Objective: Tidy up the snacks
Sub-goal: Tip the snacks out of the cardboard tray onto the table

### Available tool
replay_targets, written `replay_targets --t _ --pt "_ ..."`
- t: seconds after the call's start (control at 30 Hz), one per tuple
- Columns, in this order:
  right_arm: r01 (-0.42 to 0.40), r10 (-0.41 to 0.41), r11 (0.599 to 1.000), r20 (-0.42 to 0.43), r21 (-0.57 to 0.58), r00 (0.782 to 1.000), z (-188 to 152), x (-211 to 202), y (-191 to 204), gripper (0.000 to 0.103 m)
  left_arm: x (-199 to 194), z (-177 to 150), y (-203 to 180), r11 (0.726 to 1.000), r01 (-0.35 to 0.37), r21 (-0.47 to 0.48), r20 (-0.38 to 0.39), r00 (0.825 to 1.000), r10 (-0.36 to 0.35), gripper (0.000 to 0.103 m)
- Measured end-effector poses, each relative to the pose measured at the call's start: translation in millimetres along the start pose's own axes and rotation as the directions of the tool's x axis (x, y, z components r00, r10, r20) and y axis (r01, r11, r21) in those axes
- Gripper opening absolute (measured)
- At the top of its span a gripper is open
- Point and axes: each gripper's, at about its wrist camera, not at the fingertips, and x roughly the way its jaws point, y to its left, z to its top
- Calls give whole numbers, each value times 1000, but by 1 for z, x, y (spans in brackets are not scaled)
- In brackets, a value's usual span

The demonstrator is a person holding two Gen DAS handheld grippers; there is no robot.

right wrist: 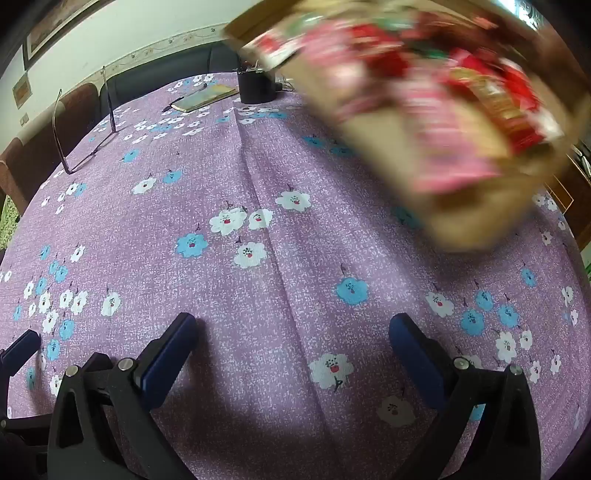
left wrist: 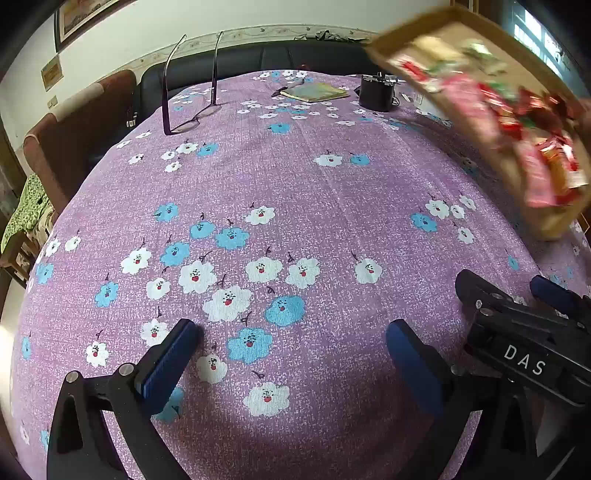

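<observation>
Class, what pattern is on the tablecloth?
Purple tablecloth with white and blue flowers, clearest in the left wrist view.

Bench draped in a purple floral cloth (left wrist: 332, 192). Far left: upturned spectacles (left wrist: 192, 118), arms raised. Far edge: yellow-green notebook (left wrist: 314, 91) with a pen (left wrist: 281, 91) beside it; dark cylindrical pot (left wrist: 376, 94) just right. Beyond: black sofa (left wrist: 258, 61), framed picture (left wrist: 85, 14).

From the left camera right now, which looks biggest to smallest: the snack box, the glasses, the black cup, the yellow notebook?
1. snack box, nearest and blurred
2. glasses
3. yellow notebook
4. black cup
The last two look close; distance makes it unsure.
</observation>
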Motion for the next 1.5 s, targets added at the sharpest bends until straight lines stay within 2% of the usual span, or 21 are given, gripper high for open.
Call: replay_targets --t 1.5 --pt "-2 2 1000 -5 -1 1000 6 -2 -3 103 2 1 0 1000 -1 1 0 1000 1 103"
